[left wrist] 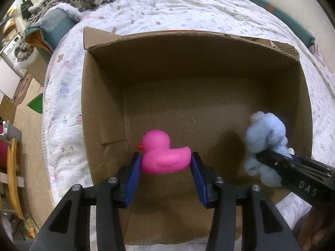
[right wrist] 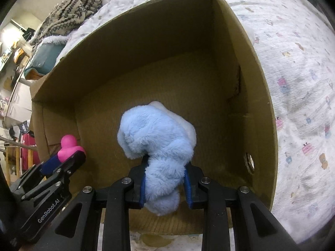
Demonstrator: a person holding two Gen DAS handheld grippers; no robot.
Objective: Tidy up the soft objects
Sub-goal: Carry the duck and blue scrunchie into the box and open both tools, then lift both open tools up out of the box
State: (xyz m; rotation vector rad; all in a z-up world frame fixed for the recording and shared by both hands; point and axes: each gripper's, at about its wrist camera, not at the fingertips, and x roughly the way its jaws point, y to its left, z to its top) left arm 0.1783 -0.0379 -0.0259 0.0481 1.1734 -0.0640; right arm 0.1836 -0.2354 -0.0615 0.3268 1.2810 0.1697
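- Step in hand, as I judge it: dropping both toys into the box (left wrist: pixel 188 67), which stands open on the bed (left wrist: pixel 188 10).
- Left claw (left wrist: pixel 166 163) is clamped on the pink duck (left wrist: pixel 163 154), one blue pad at its chest, the other at its tail; the duck sits upright, beak toward the box's left wall.
- Right claw (right wrist: pixel 165 179) is clamped on the blue plush (right wrist: pixel 157 142), pinching its lower part; the bulk of the plush flops forward above the pads.
- Both toys hang above the box floor, inside the near rim: the duck toward the box's left half, the plush near its right wall, well apart from each other.
- To do it well: lower each toy close to the box floor before letting go, so the duck does not bounce or roll.
- Open the pads fully; plush fur may cling to a pad, so draw back straight.
- Keep each claw clear of the box walls, lest the box shift on the soft bed.
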